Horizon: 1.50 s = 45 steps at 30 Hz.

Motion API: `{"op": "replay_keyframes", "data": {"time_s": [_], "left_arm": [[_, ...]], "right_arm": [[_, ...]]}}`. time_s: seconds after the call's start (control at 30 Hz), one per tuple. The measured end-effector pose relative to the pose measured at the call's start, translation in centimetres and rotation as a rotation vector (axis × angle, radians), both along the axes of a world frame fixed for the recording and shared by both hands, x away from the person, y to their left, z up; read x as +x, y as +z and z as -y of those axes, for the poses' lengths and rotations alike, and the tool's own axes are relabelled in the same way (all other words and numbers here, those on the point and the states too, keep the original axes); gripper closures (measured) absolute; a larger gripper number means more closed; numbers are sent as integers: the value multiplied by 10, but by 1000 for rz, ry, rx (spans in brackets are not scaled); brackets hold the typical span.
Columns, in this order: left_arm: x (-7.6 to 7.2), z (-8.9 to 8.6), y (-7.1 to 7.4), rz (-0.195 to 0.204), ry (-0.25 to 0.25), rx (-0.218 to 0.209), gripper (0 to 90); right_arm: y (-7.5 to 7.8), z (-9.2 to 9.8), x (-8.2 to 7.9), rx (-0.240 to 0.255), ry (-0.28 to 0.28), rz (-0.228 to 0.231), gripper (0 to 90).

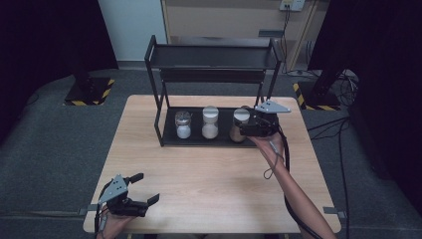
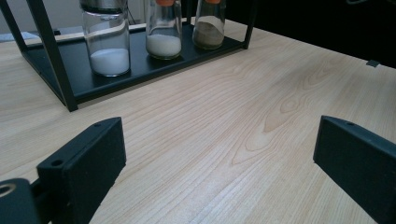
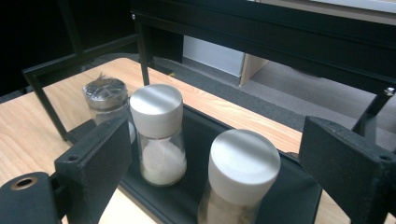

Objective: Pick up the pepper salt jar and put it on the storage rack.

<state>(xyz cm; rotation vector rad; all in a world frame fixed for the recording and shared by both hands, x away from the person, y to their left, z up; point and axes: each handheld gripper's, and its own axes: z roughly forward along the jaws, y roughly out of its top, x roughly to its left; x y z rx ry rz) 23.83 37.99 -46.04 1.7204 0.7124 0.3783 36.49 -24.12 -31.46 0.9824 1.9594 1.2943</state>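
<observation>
A black two-tier rack [image 1: 214, 57] stands at the far side of the wooden table [image 1: 209, 169]. Three glass jars stand in a row on its lower shelf [image 3: 177, 200]. The left jar [image 1: 183, 124] has a metal shaker lid and holds white powder. White powder also fills the middle jar [image 1: 210, 122], which has a white lid. The white-lidded right jar [image 1: 240, 116] holds brownish powder. My right gripper [image 1: 248, 130] hovers at the right jar [image 3: 243, 163], jaws wide on either side of its lid, pads not touching it. Near the front left corner my left gripper [image 1: 145, 188] is open and holds nothing.
The rack's upper shelf is bare and hangs low over the jars. Its thin black posts [image 2: 51, 56] stand at the corners. A cable [image 1: 278, 159] trails along the right forearm. Dark carpet and stands with striped bases [image 1: 89, 92] surround the table.
</observation>
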Motion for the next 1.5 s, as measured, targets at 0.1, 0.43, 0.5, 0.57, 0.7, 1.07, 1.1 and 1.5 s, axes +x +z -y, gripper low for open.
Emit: {"op": "replay_keyframes", "data": {"time_s": [0.1, 0.43, 0.5, 0.57, 0.7, 1.07, 1.1, 1.5], "left_arm": [[0, 0, 0, 1, 2, -2, 13], [-1, 0, 0, 2, 1, 3, 15], [-1, -1, 0, 3, -1, 3, 15], [-1, 0, 0, 4, -2, 4, 15], [-1, 0, 0, 5, -3, 5, 16], [-2, 0, 0, 9, -6, 7, 17], [-2, -1, 0, 9, -6, 7, 16], [-2, -1, 0, 9, -4, 5, 17]], "right_arm": [[0, 5, -7, 1, 7, 6, 91], [-1, 17, -27, 7, 44, 17, 85], [-1, 19, -32, 8, 53, 23, 85], [0, 22, -37, 11, 58, 23, 85], [-1, 28, -47, 15, 72, 26, 85], [-5, 44, -76, 30, 86, 30, 85], [-6, 46, -79, 33, 86, 30, 85], [-12, 60, -106, 36, 96, 29, 84]]}}
